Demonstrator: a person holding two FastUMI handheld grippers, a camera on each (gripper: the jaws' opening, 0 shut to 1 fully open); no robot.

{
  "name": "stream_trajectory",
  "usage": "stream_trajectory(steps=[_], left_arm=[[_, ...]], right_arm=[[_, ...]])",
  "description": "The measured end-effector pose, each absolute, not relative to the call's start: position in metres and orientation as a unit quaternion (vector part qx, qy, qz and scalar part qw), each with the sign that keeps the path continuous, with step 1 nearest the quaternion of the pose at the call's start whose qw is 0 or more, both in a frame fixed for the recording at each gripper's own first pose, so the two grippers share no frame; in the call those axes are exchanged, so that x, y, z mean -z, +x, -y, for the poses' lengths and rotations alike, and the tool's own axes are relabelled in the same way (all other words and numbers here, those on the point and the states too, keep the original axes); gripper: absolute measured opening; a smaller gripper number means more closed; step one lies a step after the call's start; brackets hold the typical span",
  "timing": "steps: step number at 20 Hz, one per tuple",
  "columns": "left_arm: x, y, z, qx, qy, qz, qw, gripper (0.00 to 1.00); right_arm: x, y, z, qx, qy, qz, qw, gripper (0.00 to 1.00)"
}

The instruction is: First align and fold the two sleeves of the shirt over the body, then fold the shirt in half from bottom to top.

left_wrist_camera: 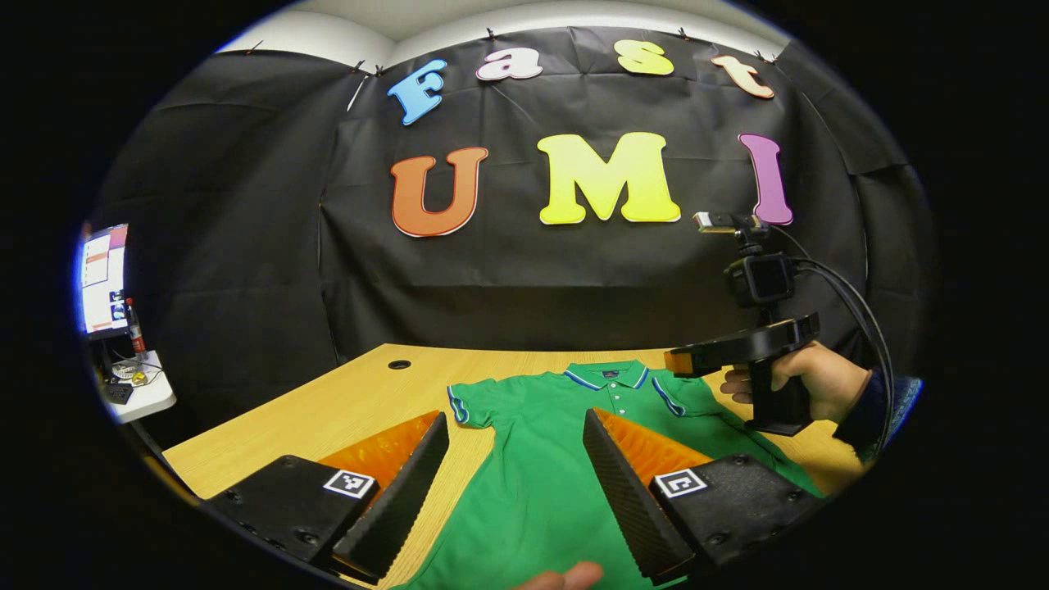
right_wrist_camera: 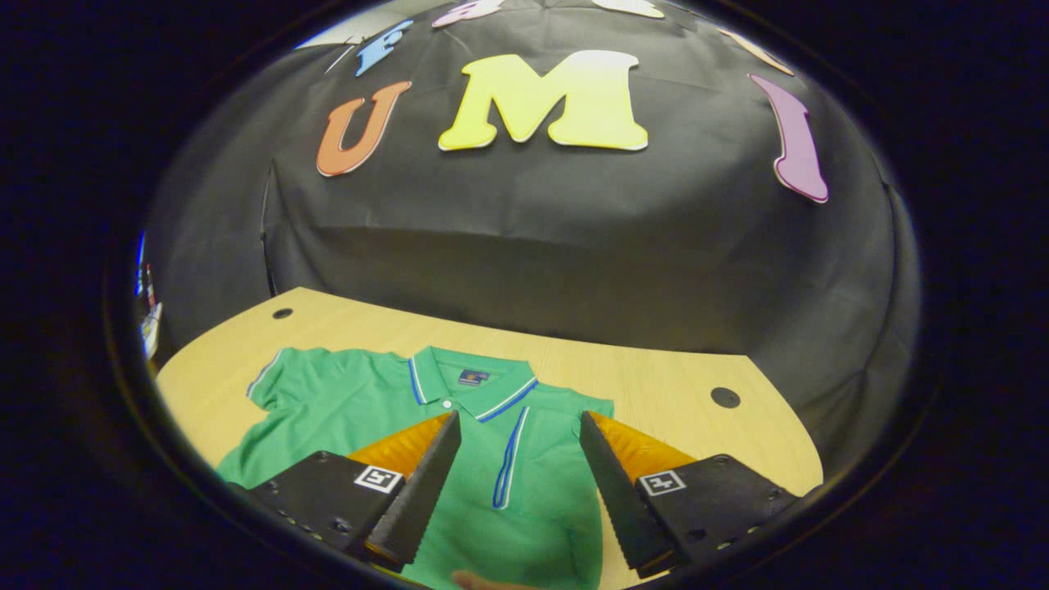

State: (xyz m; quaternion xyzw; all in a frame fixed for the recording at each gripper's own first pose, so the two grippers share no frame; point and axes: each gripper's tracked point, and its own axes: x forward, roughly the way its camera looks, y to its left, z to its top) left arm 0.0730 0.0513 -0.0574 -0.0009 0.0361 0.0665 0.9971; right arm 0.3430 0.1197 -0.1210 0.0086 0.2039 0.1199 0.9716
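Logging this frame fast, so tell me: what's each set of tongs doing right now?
Left tongs: open, holding nothing, above the green shirt.
Right tongs: open, holding nothing, over the folded sleeve.

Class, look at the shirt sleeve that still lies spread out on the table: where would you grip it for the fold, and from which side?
Probably at its trimmed cuff, the left gripper coming in low from the outer side over the table. The cuff's edge lies flat and free there, so the open fingers can straddle it and draw it over the shirt.
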Motion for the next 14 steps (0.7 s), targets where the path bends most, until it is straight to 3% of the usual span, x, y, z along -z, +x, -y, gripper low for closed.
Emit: stream_trajectory(steps=[2, 8, 14], left_arm=[[0.059, 0.073, -0.046, -0.059, 0.000, -0.041, 0.997, 1.00], [0.059, 0.068, -0.029, -0.040, 0.002, -0.047, 0.998, 1.00], [0.063, 0.066, -0.022, -0.043, -0.031, -0.062, 0.997, 1.00]], right_arm=[[0.100, 0.333, -0.108, -0.115, 0.017, -0.180, 0.977, 0.97], [0.034, 0.268, -0.052, -0.078, 0.006, -0.080, 0.994, 0.95], [0.023, 0.160, -0.008, -0.079, -0.001, -0.035, 0.996, 0.97]])
